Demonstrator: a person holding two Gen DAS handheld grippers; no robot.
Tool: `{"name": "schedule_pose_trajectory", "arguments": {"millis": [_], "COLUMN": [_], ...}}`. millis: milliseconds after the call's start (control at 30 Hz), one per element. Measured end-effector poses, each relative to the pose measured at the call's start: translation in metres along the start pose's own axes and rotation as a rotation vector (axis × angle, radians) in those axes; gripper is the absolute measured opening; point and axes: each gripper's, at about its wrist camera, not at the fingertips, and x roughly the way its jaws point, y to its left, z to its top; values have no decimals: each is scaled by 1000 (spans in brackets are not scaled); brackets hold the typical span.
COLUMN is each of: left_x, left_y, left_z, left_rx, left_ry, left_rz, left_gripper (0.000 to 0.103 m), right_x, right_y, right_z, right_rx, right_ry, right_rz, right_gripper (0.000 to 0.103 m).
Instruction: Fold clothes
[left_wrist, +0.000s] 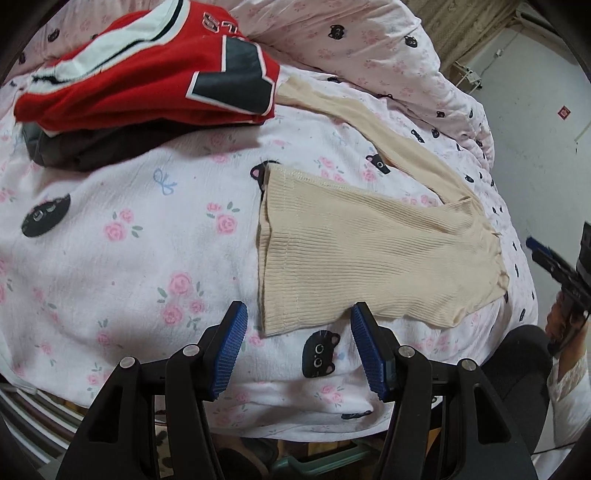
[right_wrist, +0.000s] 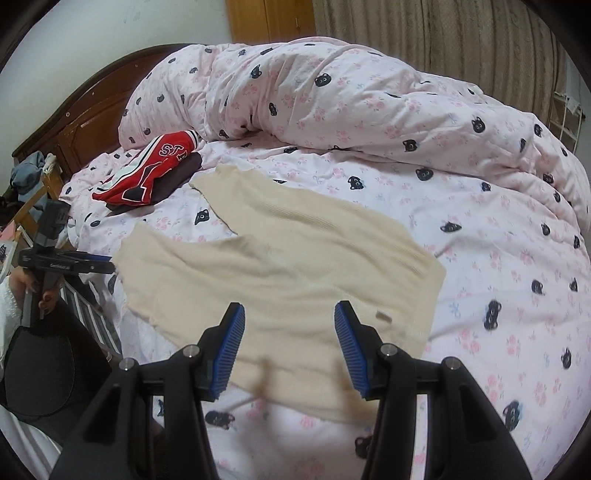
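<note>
A cream ribbed top (left_wrist: 369, 258) lies spread flat on the flowered bed sheet (left_wrist: 129, 258), one long sleeve (left_wrist: 369, 122) running off toward the far quilt. My left gripper (left_wrist: 299, 317) hovers open just above its near hem corner, nothing between the blue pads (left_wrist: 231, 350). In the right wrist view the same cream top (right_wrist: 295, 258) fills the middle, and my right gripper (right_wrist: 290, 317) stands open over its near part, empty. Each gripper shows in the other's view: the right gripper (left_wrist: 546, 258) at the right edge, the left gripper (right_wrist: 103, 264) at the left edge.
A folded red jersey (left_wrist: 147, 74) rests on a dark folded garment (left_wrist: 92, 147) at the back left of the bed. A bunched pink quilt (right_wrist: 369, 96) rises behind. A wooden headboard (right_wrist: 85, 125) and cluttered rack (right_wrist: 29, 184) stand at left; the person's hand (right_wrist: 40, 291) holds the left tool.
</note>
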Motion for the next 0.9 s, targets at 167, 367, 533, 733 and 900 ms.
{"name": "schedule_pose_trajectory", "arguments": {"millis": [167,367,533,733,900], "left_x": [0,10,11,12,11], "left_y": [15,62,73,74,73], "left_z": [-3,-14,-20,-21,-19], "left_rx": [-134,-481,-583,-634,-652], "left_ry": [20,37,16,-15,-39], "left_rz": [-149,-397,-435,-433,-424], "left_gripper": [53,54,54,53,53], "right_x": [-6,-9,-8,-8,-7], "right_y": [-3,-13,-23,-29,-33], "right_z": [-15,-33,-40,-42,-44], "right_rx": [38,106,151,182,205], "right_ry": [-16,-36,-48,-61,-60], "right_rz": [10,29,33,38,43], "right_gripper": [52,52,52,52,52]}}
